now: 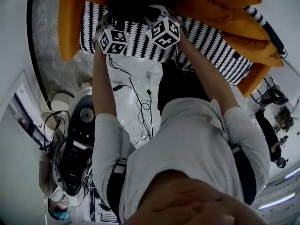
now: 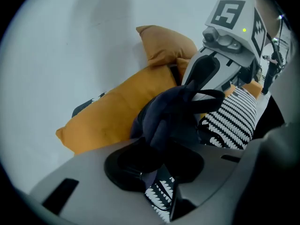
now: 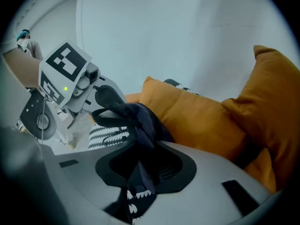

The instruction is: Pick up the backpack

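Pinching soft dark navy fabric backpack: left gripper, right gripper clamped on bunched cloth; limp, likely light, may sag.

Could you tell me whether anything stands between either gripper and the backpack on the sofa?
Nothing visible does. Fabric of the dark backpack is already gathered between the jaws of the left gripper and of the right gripper. The orange cushions lie behind it, not in between.
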A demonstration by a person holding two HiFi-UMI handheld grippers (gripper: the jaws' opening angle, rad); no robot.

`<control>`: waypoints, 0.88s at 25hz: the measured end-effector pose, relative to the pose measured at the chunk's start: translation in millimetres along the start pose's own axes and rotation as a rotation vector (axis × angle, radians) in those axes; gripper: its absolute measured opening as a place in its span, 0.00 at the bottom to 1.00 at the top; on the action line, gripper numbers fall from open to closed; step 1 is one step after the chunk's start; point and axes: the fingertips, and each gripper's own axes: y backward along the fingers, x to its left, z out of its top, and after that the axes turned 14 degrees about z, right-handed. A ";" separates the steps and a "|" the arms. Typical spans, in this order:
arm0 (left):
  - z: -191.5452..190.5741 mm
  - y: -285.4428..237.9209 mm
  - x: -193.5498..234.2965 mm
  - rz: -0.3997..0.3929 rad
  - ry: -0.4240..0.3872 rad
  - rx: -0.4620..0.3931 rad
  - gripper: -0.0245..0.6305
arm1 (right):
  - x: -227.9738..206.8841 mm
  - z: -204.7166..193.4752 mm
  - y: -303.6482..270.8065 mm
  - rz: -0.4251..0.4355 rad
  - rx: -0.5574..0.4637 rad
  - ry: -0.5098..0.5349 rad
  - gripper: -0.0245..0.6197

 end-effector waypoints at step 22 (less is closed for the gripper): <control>-13.6 23.5 -33.4 0.088 0.228 0.039 0.14 | 33.9 -18.4 -0.7 -0.018 -0.071 -0.069 0.16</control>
